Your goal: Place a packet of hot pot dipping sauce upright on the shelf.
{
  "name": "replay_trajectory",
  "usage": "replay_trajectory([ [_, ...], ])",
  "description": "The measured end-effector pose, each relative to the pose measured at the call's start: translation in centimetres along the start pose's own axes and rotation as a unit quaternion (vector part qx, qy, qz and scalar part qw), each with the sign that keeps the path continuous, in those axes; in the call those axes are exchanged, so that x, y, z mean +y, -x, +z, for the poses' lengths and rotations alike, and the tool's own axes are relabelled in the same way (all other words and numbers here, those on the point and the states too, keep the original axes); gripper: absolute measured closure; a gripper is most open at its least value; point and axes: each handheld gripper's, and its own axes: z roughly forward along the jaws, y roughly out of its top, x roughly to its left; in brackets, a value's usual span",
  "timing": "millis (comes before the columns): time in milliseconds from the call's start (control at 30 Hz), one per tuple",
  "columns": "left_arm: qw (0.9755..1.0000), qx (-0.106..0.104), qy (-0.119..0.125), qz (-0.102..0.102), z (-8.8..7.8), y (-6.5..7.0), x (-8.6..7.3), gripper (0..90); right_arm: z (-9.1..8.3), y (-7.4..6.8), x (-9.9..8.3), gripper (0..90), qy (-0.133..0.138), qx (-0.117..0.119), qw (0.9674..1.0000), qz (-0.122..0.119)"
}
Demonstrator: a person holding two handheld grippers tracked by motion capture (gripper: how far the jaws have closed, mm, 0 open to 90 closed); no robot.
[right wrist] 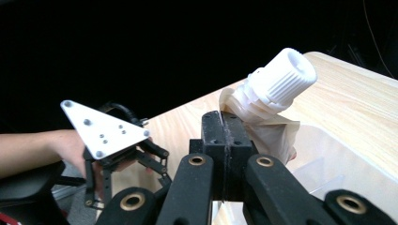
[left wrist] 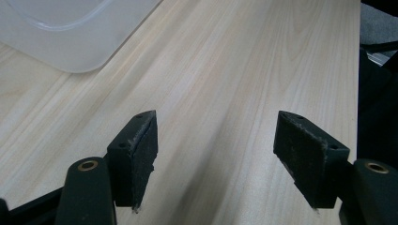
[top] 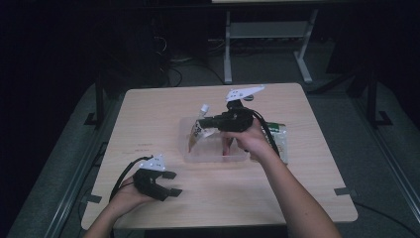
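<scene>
Your right gripper (right wrist: 225, 123) has its jaws pressed together on the edge of a soft spouted pouch (right wrist: 265, 115), white screw cap (right wrist: 284, 75) uppermost, and holds it lifted just above the left end of the clear plastic tub (top: 214, 148) at the middle of the table (top: 148, 114). Something reddish already lies inside the tub, and a green-and-white packet (top: 281, 139) waits just to the tub's right, partly behind your forearm. Your left gripper (top: 171, 182) rests on the table well to the near left of the tub, jaws spread and empty. Judging by this, the pouch is in hand but not yet placed; whether it is going in or coming out, the frames do not settle.
</scene>
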Motion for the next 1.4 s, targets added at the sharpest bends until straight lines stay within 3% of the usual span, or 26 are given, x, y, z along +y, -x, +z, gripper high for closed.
replay_trajectory([
  [300, 1.0, 0.001, -0.001, 0.003, 0.0, -0.1, 0.0, 30.7, 1.3, 1.2, 0.2, 90.0, -0.007, -0.009, 0.9999, 0.011],
  [667, 1.0, -0.001, 0.002, 0.002, 0.1, -0.1, 0.0, 30.7, 2.5, 1.3, 0.5, 90.0, -0.009, -0.009, 0.9998, 0.015],
  [1400, 1.0, -0.004, -0.002, 0.003, 0.1, -0.1, -0.1, 30.5, 6.0, 0.9, -0.1, 90.0, -0.07, -0.06, 0.9956, 0.012],
])
